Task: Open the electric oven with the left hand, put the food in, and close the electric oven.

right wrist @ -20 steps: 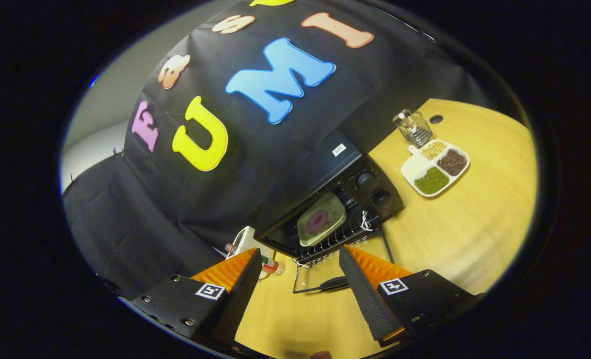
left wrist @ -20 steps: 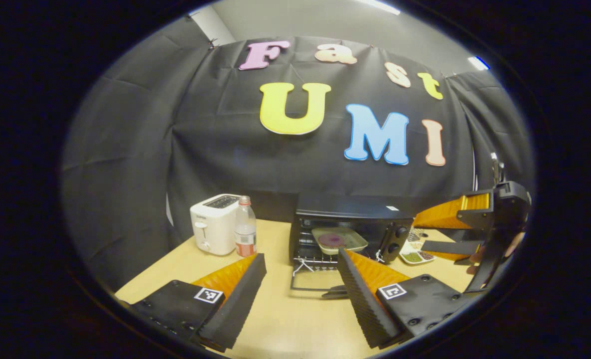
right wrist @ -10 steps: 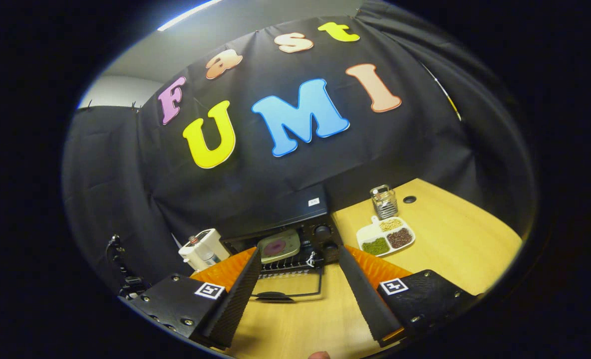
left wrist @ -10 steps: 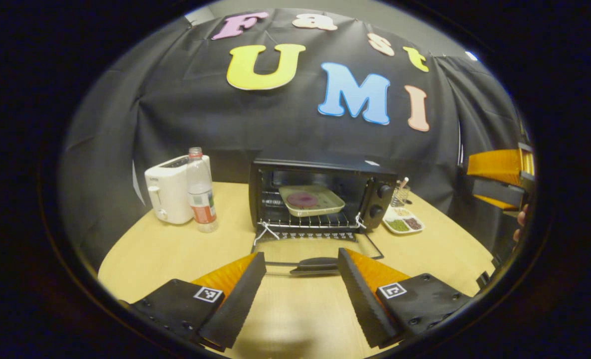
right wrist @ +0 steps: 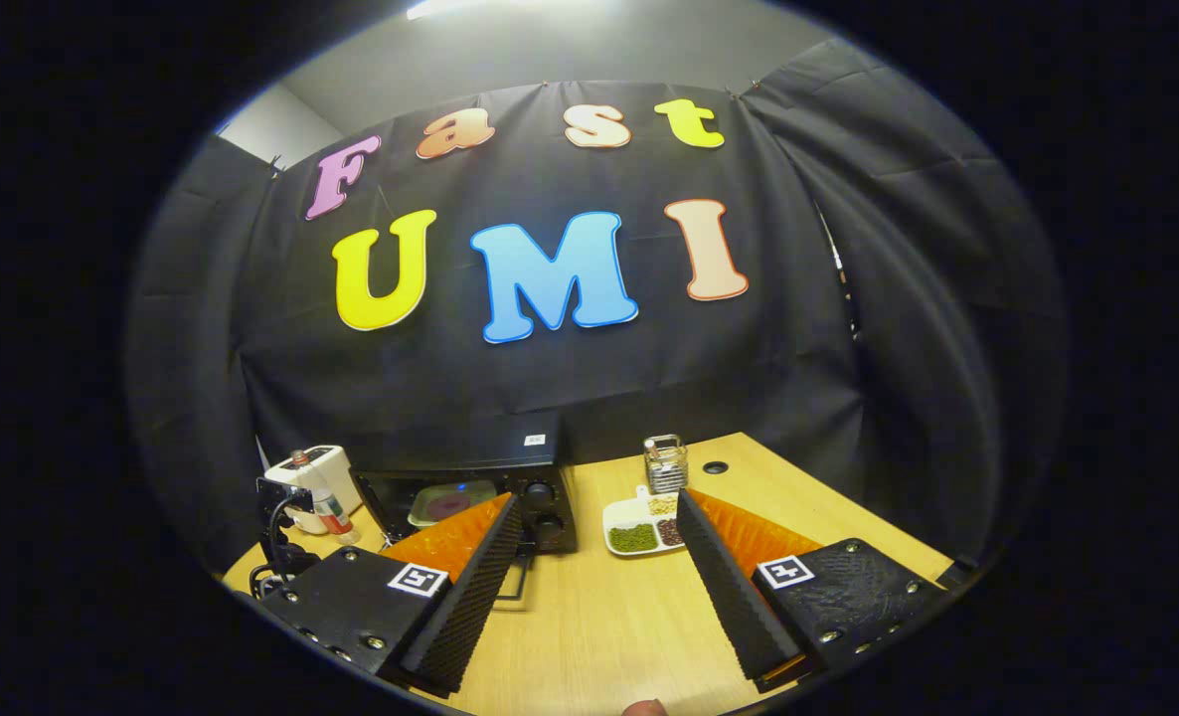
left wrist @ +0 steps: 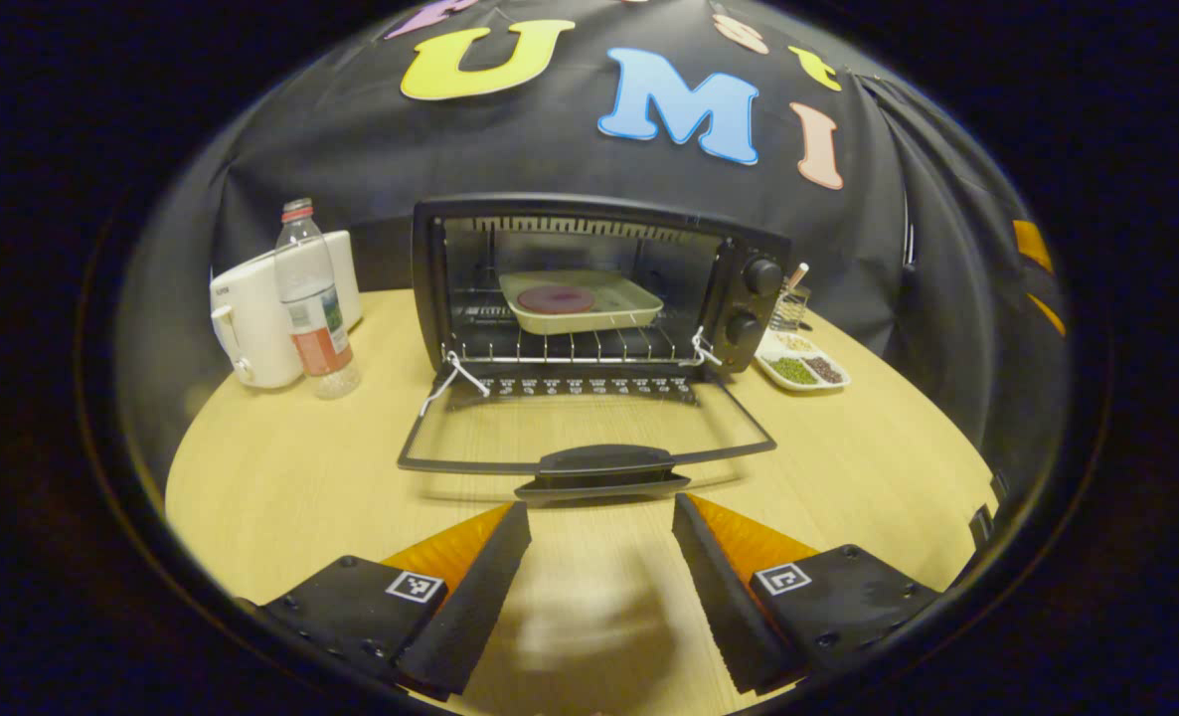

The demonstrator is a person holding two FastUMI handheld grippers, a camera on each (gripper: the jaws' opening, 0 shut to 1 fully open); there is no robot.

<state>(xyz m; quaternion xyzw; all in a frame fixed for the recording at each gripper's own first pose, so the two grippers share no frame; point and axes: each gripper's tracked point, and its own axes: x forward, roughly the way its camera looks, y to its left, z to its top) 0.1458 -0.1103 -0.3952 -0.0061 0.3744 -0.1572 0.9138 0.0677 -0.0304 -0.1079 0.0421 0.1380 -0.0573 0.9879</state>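
Orange-backed, black-padded, the left tongs (left wrist: 601, 517) stand spread wide at the bottom of the left gripper view, holding nothing, low over the pale wooden bench (left wrist: 281, 467). Just ahead of their tips lies the black handle (left wrist: 601, 467) of the oven door (left wrist: 589, 428), which hangs fully open and lies flat over the bench, its glass showing the wood grain beneath. The handle sits between the lines of the two fingers but apart from both. Beyond the door stands the electric oven (left wrist: 589, 283), its cavity open; on the wire rack (left wrist: 570, 346) inside rests a pale square tray (left wrist: 582, 303) with a round dark-red piece of food (left wrist: 556, 299) on it. Two knobs (left wrist: 754, 298) sit on the oven's right panel. Left of the oven a clear bottle (left wrist: 309, 298) with a red cap stands in front of a white toaster (left wrist: 252, 318); to the oven's right lies a white divided dish (left wrist: 803, 368) of beans, a small glass jar (left wrist: 790, 310) behind it.

In the right gripper view the right tongs (right wrist: 597, 517) are likewise parted and empty, higher above the bench and well back from the oven (right wrist: 480, 487), which lies behind the left finger (right wrist: 450, 557); the divided dish (right wrist: 639, 532) shows between the fingers.
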